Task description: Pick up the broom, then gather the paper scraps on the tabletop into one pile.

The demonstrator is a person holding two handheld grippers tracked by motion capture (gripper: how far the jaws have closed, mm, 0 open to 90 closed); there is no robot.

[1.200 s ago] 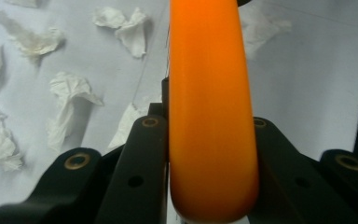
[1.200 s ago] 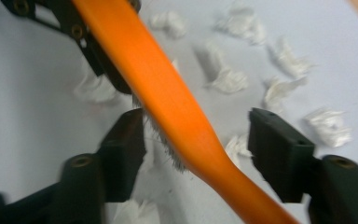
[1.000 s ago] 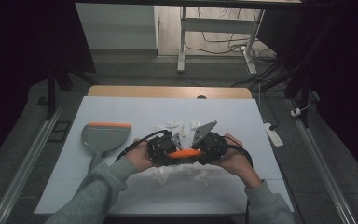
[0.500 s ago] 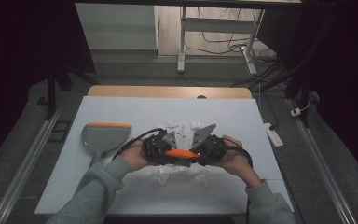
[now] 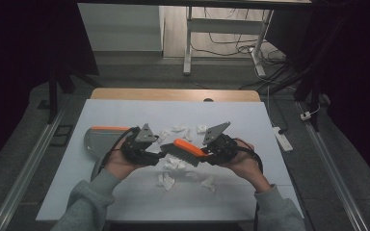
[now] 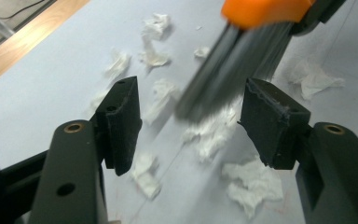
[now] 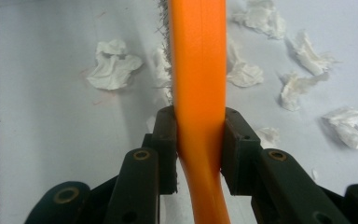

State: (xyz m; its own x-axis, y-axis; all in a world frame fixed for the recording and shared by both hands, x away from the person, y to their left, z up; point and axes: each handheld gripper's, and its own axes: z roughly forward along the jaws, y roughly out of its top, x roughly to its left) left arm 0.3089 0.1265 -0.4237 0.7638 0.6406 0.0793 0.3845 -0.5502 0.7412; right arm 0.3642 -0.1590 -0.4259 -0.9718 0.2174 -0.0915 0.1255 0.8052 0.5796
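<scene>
A brush (image 5: 185, 148) with an orange back and grey bristles hangs just above the white table (image 5: 250, 125). My right gripper (image 5: 207, 156) is shut on its orange handle (image 7: 198, 56), which runs straight out between the pads (image 7: 235, 135). My left gripper (image 5: 156, 156) stands open at the brush's other end, its jaws having just been opening. In the left gripper view the grey bristles (image 6: 235, 60) hang in the gap of the left gripper (image 6: 191, 100), and neither pad touches them. Crumpled white paper scraps (image 5: 166, 180) lie scattered under and around the brush.
A grey dustpan (image 5: 99, 137) with an orange edge lies on the table to the left of my left hand. More paper scraps (image 5: 178, 129) lie beyond the brush and others (image 7: 114, 70) beside it. A wooden strip (image 5: 173, 95) runs along the far edge.
Both grippers were on the brush before. The left gripper's jaws have opened, let go of the bristle end and drawn back to the left. The right gripper still holds the brush.
</scene>
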